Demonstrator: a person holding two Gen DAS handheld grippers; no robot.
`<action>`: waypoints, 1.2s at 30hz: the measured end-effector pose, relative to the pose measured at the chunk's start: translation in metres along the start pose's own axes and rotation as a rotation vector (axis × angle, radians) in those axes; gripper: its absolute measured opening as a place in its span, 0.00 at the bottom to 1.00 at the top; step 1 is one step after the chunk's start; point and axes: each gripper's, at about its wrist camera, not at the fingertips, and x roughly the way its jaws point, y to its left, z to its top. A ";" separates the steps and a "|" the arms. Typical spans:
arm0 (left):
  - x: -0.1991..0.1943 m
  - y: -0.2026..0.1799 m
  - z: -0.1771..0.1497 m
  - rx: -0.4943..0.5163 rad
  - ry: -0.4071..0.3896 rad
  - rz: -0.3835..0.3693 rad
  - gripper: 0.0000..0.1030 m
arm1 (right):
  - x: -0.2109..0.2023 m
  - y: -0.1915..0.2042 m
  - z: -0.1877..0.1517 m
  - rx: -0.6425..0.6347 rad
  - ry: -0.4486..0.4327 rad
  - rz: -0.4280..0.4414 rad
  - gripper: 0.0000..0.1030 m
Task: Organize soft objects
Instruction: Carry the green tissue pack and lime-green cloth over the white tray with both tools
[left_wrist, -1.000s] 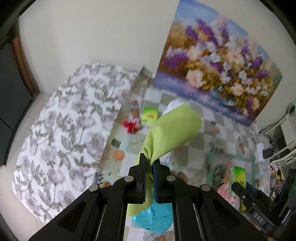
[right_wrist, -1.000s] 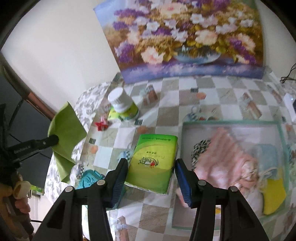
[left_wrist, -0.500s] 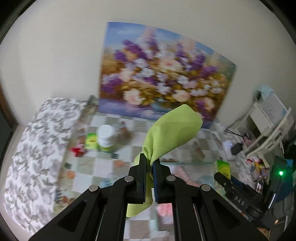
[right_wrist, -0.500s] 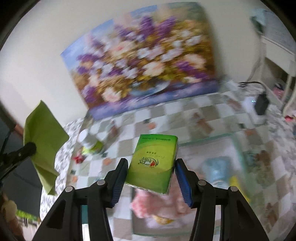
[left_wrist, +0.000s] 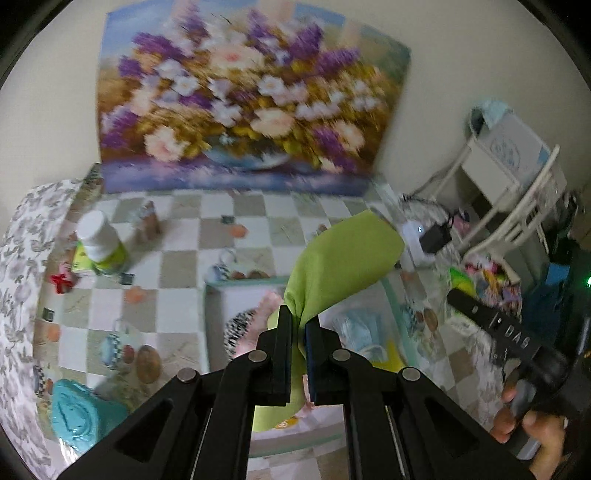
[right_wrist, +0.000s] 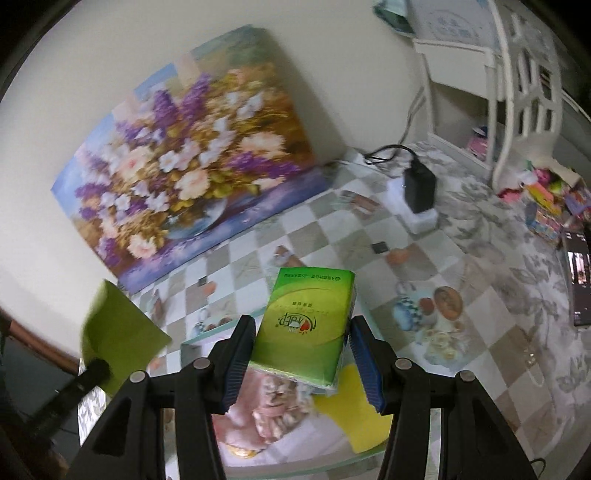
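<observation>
My left gripper (left_wrist: 298, 325) is shut on a lime-green cloth (left_wrist: 340, 258) and holds it in the air above a shallow tray (left_wrist: 236, 286) with a pale green rim. The tray holds a pink fluffy cloth (right_wrist: 273, 406), a zebra-striped piece (left_wrist: 240, 328), a pale blue item (left_wrist: 356, 325) and a yellow cloth (right_wrist: 354, 402). My right gripper (right_wrist: 301, 354) is shut on a green tissue pack (right_wrist: 306, 325), above the same tray (right_wrist: 207, 336). The green cloth also shows at the left of the right wrist view (right_wrist: 118, 339).
A checkered tablecloth (left_wrist: 177, 266) covers the table. On it stand a white-capped bottle (left_wrist: 101, 243), a red bow (left_wrist: 61, 282), a teal pouch (left_wrist: 79, 415) and a white power strip with black charger (right_wrist: 417, 195). A flower painting (left_wrist: 240, 103) leans on the wall. A white chair (right_wrist: 517, 74) stands right.
Both grippers have swung right and come over the tray, each still holding its item. The bottle and red bow have slid to the left of the left wrist view.
</observation>
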 end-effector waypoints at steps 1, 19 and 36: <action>0.006 -0.004 -0.001 0.003 0.010 -0.006 0.06 | 0.001 -0.003 0.000 0.005 0.002 -0.004 0.54; 0.094 0.007 -0.039 -0.073 0.217 0.012 0.06 | 0.086 0.016 -0.039 -0.096 0.233 -0.038 0.54; 0.081 0.007 -0.036 -0.059 0.235 0.055 0.35 | 0.084 0.034 -0.042 -0.169 0.253 -0.086 0.67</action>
